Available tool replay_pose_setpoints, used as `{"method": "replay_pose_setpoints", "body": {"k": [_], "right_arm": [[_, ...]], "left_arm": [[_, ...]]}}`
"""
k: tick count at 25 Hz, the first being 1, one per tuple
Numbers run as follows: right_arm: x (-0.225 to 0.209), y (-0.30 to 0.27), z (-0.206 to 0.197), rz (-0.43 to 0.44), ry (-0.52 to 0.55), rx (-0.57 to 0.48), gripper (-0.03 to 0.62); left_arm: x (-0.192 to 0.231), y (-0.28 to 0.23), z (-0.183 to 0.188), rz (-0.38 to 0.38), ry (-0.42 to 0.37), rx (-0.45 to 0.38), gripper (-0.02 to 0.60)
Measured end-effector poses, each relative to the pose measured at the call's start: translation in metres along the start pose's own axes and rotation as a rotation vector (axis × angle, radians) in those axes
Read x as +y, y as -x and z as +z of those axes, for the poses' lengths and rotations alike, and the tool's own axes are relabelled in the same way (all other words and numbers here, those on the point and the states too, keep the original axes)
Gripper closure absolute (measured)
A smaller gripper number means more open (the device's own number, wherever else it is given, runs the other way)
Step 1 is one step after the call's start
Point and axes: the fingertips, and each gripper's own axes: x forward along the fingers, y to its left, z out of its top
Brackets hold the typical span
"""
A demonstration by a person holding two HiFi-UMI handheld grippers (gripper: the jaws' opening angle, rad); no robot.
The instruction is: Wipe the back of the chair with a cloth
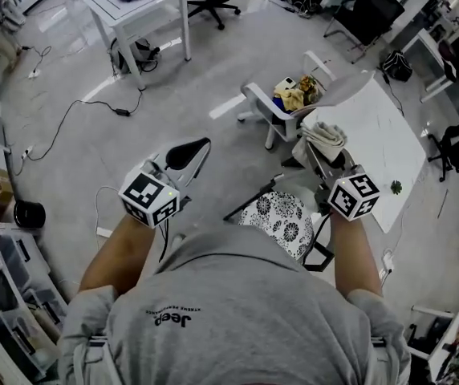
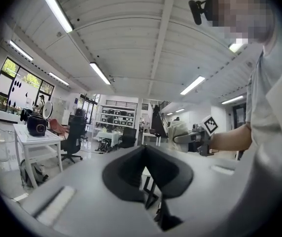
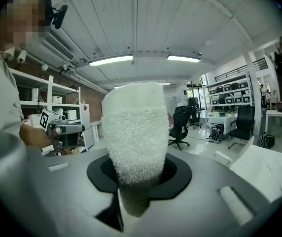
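Left gripper, at the left of the head view, is pointing forward over grey floor with its black-padded jaws pressed together and nothing between them; the left gripper view is showing the pads meeting along a seam. Just right of it and nearer the person, a floral-patterned seat on a black frame is standing directly in front of the body. Beyond that seat, the white chair is standing on the floor. Its seat is carrying a small heap of yellowish items, and its pale chair back is curving along its right side. The cloth, white and fluffy, is sitting bunched just beside the near end of that back; whether it is touching cannot be told. Right gripper is clamping the cloth, which is rising upright from between its jaws in the right gripper view. Further right, a white tabletop is lying beside the chair.
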Motion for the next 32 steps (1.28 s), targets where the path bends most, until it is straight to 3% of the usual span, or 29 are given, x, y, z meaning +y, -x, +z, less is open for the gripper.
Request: {"method": "replay_pose_setpoints", "body": {"k": [4,11,32], "right_arm": [[0.026,-0.013,0.011,0.038,0.052,-0.025,0.5],[0.041,-0.023,0.007,0.071,0.044,-0.025,0.5],[0.031,-0.026,0.01,0.006,0.107,0.013,0.503]], "left_arm": [[0.008,0.02,0.005,0.032,0.026,-0.02,0.525],[0.012,0.037,0.008,0.058,0.032,-0.029,0.525],[0.014,0.037,0.016,0.05,0.036,-0.034,0.525]]}}
